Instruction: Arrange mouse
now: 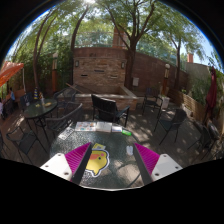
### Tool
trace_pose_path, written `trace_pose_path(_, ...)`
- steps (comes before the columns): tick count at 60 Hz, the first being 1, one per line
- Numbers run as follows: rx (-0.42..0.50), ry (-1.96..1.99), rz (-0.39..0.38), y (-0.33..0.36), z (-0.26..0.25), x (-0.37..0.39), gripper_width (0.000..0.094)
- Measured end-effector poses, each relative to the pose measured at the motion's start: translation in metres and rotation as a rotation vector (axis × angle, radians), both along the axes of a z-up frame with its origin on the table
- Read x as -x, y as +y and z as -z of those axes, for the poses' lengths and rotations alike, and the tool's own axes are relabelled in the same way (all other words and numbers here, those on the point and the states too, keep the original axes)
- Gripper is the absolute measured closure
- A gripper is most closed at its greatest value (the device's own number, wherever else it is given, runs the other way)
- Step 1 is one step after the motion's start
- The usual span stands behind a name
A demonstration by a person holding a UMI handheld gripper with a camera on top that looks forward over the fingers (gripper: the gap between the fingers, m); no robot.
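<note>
My gripper (111, 160) is open and empty above a mottled grey table (118, 150). Its magenta pads (75, 157) stand wide apart at either side. A flat yellow cartoon-shaped piece with orange marks (95, 160) lies on the table between the fingers, nearer the left one. A thin dark cable (131, 179) curves over the table close to the right finger. I cannot make out a mouse. A small green thing (126, 133) sits further along the table beyond the fingers.
Dark metal chairs (105, 107) stand at the table's far end, with more chairs and a round table (38, 110) to the left. A brick wall (100, 68) and trees close off the patio behind.
</note>
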State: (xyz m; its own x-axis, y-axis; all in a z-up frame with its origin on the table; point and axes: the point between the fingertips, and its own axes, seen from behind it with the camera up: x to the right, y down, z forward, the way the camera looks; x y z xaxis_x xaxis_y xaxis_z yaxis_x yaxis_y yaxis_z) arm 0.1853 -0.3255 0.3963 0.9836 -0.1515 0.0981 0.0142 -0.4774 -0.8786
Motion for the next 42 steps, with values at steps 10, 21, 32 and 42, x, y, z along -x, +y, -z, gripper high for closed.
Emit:
trace_pose_path(10,0.052,0.01,0.023,0.0,0.034,-0.018,0.0081)
trace_pose_path(21,0.144,0.023,0.066,-0.008,0.104,-0.051,0.0076)
trace_pose_path(32,0.216,0.008,0.106,0.014,0.199,-0.106,0.0084)
trace_pose_path(42,0.198,0.021,0.094,0.086,0.272,-0.154,0.0084)
